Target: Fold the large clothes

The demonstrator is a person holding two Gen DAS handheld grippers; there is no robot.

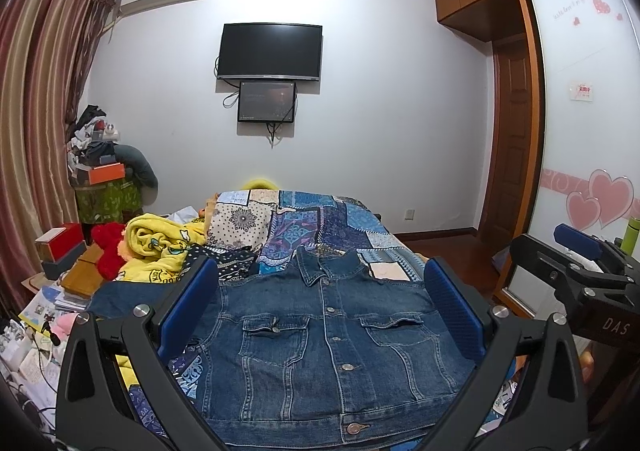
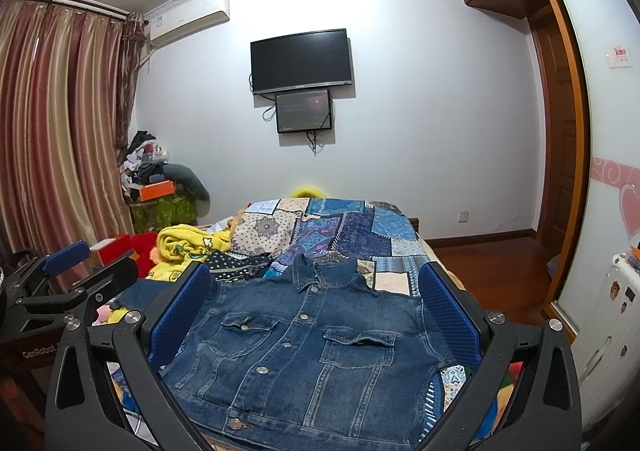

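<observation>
**Denim jacket flat on the bed, both my fingers wide and empty**

At far left a red box [image 1: 60,241] sits shut, contents unseen; an orange box [image 1: 106,173] tops a pile, likewise closed. My left gripper [image 1: 320,303] gapes wide, holding nothing. The denim jacket [image 1: 332,347] lies buttoned, front up, on the patchwork bed [image 1: 320,223], its left sleeve [image 1: 124,301] spread sideways. I judge it heavy, stiff, not slippery; seams, cuff and hem give firm holds. My right gripper [image 2: 316,311] hovers fully open, also empty.
</observation>
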